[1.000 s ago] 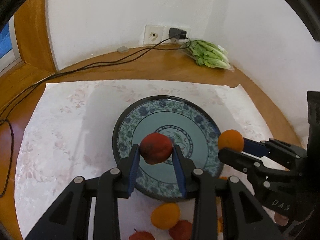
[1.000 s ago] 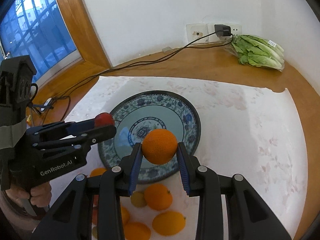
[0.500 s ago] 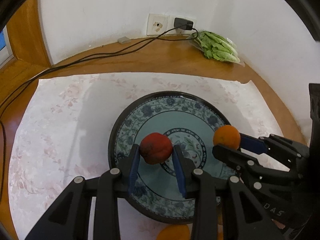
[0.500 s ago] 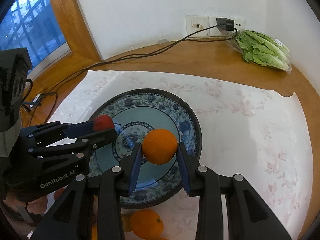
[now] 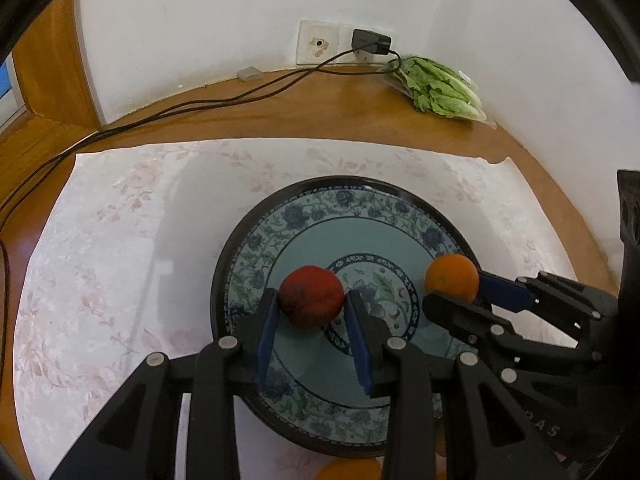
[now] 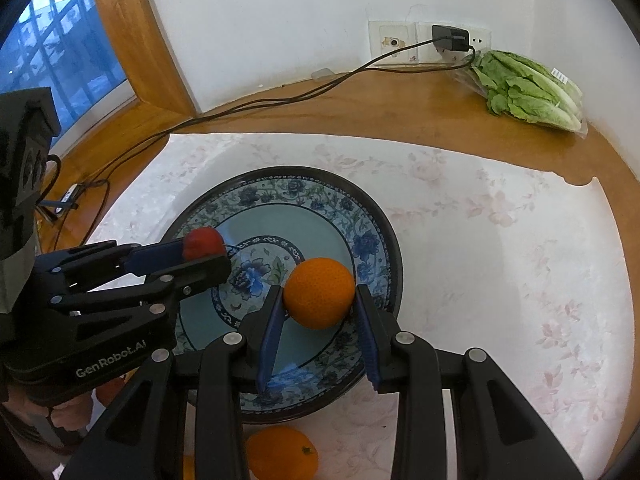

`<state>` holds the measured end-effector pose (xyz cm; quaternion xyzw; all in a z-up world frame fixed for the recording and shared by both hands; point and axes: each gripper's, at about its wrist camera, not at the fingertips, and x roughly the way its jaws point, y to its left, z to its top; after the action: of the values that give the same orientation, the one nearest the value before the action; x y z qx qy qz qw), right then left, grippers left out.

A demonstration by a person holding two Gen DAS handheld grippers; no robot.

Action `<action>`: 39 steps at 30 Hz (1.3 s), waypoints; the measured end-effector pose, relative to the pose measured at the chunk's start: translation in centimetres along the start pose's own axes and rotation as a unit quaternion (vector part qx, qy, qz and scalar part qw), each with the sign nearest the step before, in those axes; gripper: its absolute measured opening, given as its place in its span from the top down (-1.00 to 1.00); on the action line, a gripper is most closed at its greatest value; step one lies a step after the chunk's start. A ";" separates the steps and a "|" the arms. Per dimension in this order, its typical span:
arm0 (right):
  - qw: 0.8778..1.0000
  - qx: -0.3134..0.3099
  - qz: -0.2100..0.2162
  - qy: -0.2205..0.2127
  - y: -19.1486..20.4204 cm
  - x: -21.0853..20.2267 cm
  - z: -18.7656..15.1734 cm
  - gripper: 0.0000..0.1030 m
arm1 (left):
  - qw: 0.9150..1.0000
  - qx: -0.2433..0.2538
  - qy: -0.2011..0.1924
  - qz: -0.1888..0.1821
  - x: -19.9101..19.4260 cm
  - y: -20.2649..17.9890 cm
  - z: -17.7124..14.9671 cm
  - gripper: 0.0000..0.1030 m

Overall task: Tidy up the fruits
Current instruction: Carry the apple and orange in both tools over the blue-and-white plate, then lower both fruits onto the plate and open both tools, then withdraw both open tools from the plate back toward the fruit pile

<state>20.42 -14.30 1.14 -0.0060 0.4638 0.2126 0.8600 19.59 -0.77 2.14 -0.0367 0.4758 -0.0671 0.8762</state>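
Over the last second you carried both fruits forward over the plate (image 5: 240, 248). Your left gripper (image 5: 311, 312) pinches the red fruit (image 5: 312, 296), your right gripper (image 6: 319, 312) the orange (image 6: 319, 292); both look ready to lower and release.

A: Count, quick. Plates?
B: One plate (image 6: 374, 216), blue floral, center of the frame.
A: Oranges?
B: Two clear in the right wrist view: one orange (image 6: 319, 293) between the fingers, one loose orange (image 6: 281, 453) at the bottom edge. A sliver of orange further left at the bottom, can't tell what.
A: Red fruit?
B: One red fruit (image 5: 311, 296), mid-frame. Something reddish lower left in the right wrist view, unclear.
A: Grippers?
B: Two: left gripper (image 5: 312, 312), right gripper (image 6: 319, 306).
A: Rest?
B: One lettuce bag (image 6: 528, 90) upper right, one charger (image 6: 450, 38), one floral cloth (image 6: 500, 248).
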 end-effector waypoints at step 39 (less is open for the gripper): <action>0.999 -0.004 0.032 -0.023 2.5 -8.9 -6.2 0.01 | 1.000 0.012 -0.007 0.008 -8.7 0.4 -5.9 -0.33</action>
<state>10.29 -16.54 5.24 0.0103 0.4428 0.2424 0.8632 10.03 0.99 6.08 -0.0225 0.4693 -0.0658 0.8803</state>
